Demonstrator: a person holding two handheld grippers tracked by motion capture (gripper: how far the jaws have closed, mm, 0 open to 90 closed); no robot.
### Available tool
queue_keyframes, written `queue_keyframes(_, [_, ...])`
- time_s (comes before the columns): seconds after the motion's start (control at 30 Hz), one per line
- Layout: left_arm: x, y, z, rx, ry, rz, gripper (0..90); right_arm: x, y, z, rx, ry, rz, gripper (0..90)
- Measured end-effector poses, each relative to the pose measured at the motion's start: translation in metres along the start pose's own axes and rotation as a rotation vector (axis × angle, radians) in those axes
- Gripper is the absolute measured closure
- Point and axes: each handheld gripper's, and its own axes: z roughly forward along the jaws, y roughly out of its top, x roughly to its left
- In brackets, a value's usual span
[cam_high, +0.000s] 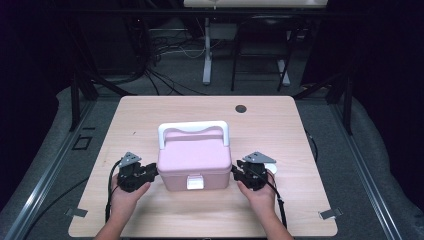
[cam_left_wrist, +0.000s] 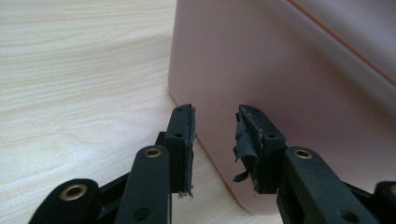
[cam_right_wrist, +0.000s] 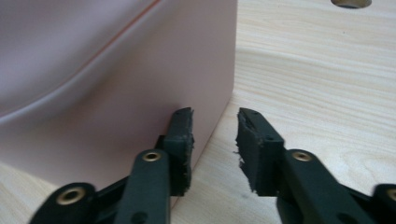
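**High view: both grippers flank the pink box**

High view, bottom of frame: two hands come in, the left gripper (cam_high: 151, 172) and the right gripper (cam_high: 236, 173) against the lower side walls of the box (cam_high: 194, 160), which sits at centre frame on the table (cam_high: 280, 125). Both sets of jaws stand part open with nothing between them; the tips sit at the walls.

Risk, as I judge it: smooth walls give the worn pads little purchase, so uneven pressure could skew the box or let it slip.

Room is generous: bare wood lies on every side, the near edge closest. Farther up, a dark hole (cam_high: 241, 108) marks the top.
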Motion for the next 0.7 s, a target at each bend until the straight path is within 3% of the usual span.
queue_keyframes(0.13, [-0.002, 0.0, 0.0, -0.002, -0.001, 0.007, 71.0, 0.005, -0.001, -0.001, -0.013, -0.015, -0.041, 73.0])
queue_keyframes(0.33, [-0.005, -0.001, -0.001, -0.006, 0.001, 0.015, 76.9, 0.007, -0.004, -0.001, -0.008, 0.003, -0.032, 79.8])
queue_keyframes(0.7, [-0.011, -0.002, -0.003, 0.004, -0.021, 0.04, 86.6, 0.016, -0.006, -0.005, 0.007, -0.027, -0.071, 87.9])
